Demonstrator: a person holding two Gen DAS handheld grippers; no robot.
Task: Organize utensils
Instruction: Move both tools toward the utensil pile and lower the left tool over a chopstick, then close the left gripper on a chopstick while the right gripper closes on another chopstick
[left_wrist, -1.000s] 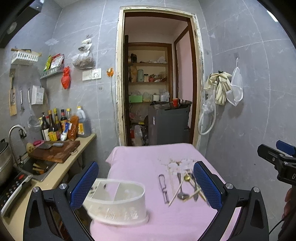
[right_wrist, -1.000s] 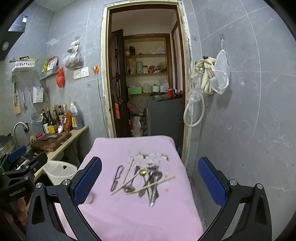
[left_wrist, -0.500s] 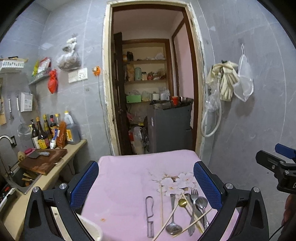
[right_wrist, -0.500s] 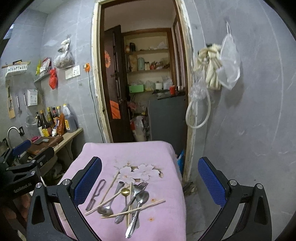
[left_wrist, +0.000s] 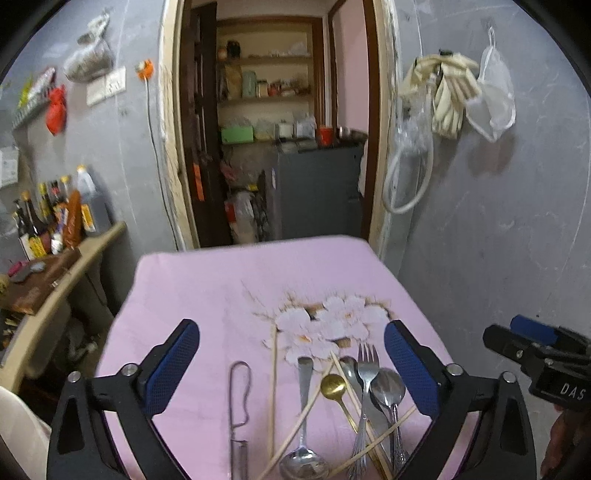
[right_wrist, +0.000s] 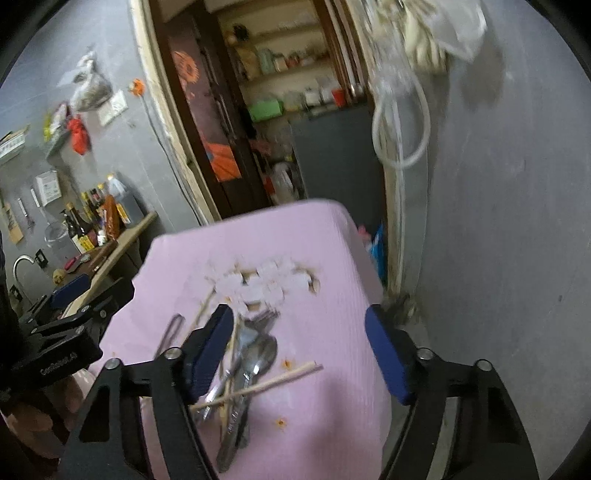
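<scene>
A pile of utensils lies on the pink cloth-covered table (left_wrist: 207, 295): a steel fork (left_wrist: 365, 373), steel spoons (left_wrist: 388, 386), a gold spoon (left_wrist: 333, 384), several wooden chopsticks (left_wrist: 273, 387) and a wire-handled peeler (left_wrist: 239, 391). My left gripper (left_wrist: 291, 363) is open and empty, with the pile between and just ahead of its fingers. My right gripper (right_wrist: 301, 354) is open and empty over the table's right side; the pile (right_wrist: 251, 363) lies by its left finger, and one chopstick (right_wrist: 280, 378) runs across between the fingers. The right view is blurred.
A kitchen counter (left_wrist: 62, 266) with bottles (left_wrist: 70, 218) and a cutting board runs along the left. A doorway (left_wrist: 280, 147) opens behind the table. A grey wall (left_wrist: 498, 240) is close on the right. A white rim (left_wrist: 14, 432) shows at the lower left.
Both grippers have moved forward and down toward the utensil pile. The white basket seen a second ago has dropped out of the left view. The right gripper has tilted and shifted right.
</scene>
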